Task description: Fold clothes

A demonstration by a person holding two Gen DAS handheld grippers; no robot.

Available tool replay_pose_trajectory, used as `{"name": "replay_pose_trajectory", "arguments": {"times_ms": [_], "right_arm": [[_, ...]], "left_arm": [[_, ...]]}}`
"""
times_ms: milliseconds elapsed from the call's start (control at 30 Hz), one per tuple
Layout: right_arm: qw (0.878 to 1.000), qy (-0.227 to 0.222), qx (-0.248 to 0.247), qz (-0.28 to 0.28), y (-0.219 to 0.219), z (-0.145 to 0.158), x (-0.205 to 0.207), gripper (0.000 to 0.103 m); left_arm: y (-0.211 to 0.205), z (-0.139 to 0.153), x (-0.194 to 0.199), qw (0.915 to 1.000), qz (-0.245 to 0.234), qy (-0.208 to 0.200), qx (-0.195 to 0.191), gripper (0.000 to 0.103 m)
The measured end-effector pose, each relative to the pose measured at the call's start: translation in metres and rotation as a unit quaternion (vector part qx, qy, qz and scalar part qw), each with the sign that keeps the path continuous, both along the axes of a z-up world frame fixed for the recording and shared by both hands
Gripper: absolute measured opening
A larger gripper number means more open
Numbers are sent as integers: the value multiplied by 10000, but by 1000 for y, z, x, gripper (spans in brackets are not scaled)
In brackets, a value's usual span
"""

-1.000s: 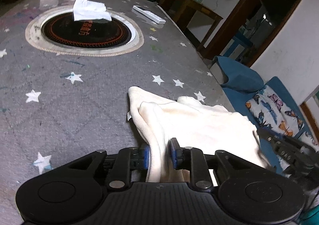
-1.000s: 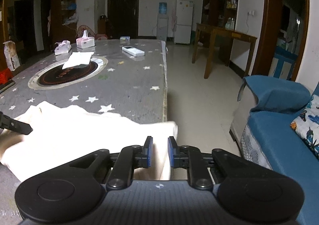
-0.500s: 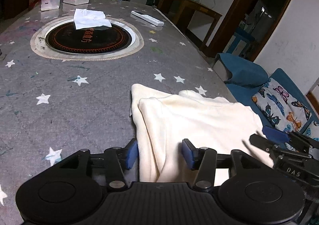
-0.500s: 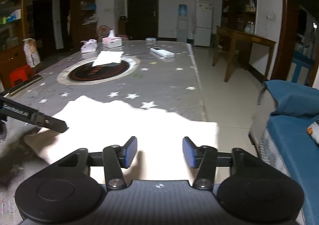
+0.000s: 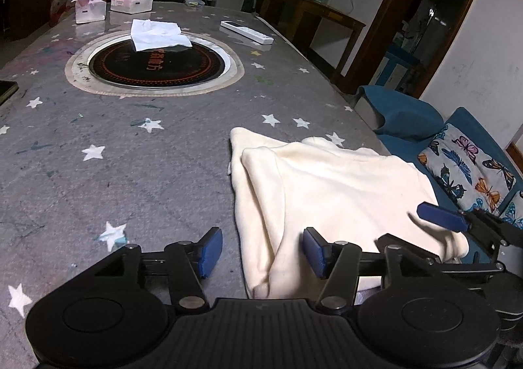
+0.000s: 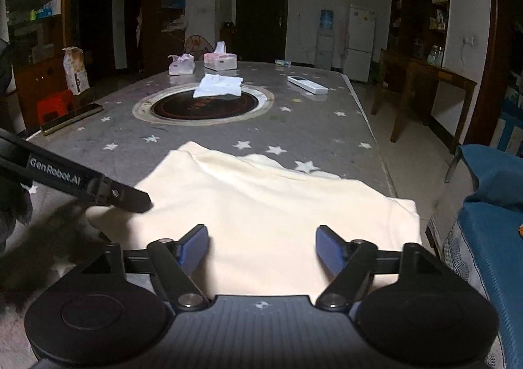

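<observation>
Already you are holding both the left tool (image 5: 258, 253) and the right tool (image 6: 262, 248) spread apart and gripping nothing over the cream garment (image 6: 278, 215), which is lying partly folded at the tabletop (image 5: 130, 166) edge, probably needing further folds.

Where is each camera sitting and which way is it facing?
Left wrist: rides on the left gripper, low over the table, looking along its open fingers at the garment and induction plate; the right gripper pokes in at the right edge.
Right wrist: rides on the right gripper, looking down the table's length toward the fridge; the left gripper enters from the left.
Shared: garment, plate, tissue boxes, remote.
</observation>
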State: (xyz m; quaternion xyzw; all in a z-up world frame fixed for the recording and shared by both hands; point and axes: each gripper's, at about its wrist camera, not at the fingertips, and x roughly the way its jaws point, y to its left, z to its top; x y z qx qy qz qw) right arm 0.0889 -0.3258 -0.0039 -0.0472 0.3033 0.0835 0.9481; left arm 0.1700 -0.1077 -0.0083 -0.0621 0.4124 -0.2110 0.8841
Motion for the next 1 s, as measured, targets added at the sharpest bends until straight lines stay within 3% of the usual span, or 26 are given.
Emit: {"name": "replay_pose_trajectory", "arguments": {"times_ms": [133, 533, 767, 900, 1000], "right_arm": [[9999, -37, -36, 100, 13, 0, 0, 80], [9987, -69, -106, 488, 48, -5, -5, 84], [9984, -116, -141, 544, 51, -4, -11, 91], [9985, -175, -98, 511, 47, -1, -15, 102], [9986, -219, -65, 487, 45, 1, -17, 103]], "left_arm": [[2, 0, -5, 9999, 0, -85, 145, 61], [12, 0, -12, 9999, 42, -95, 110, 65], [14, 2, -16, 9998, 54, -142, 116, 70], [14, 3, -19, 9997, 44, -181, 130, 73], [13, 5, -20, 9996, 15, -220, 149, 76]]}}
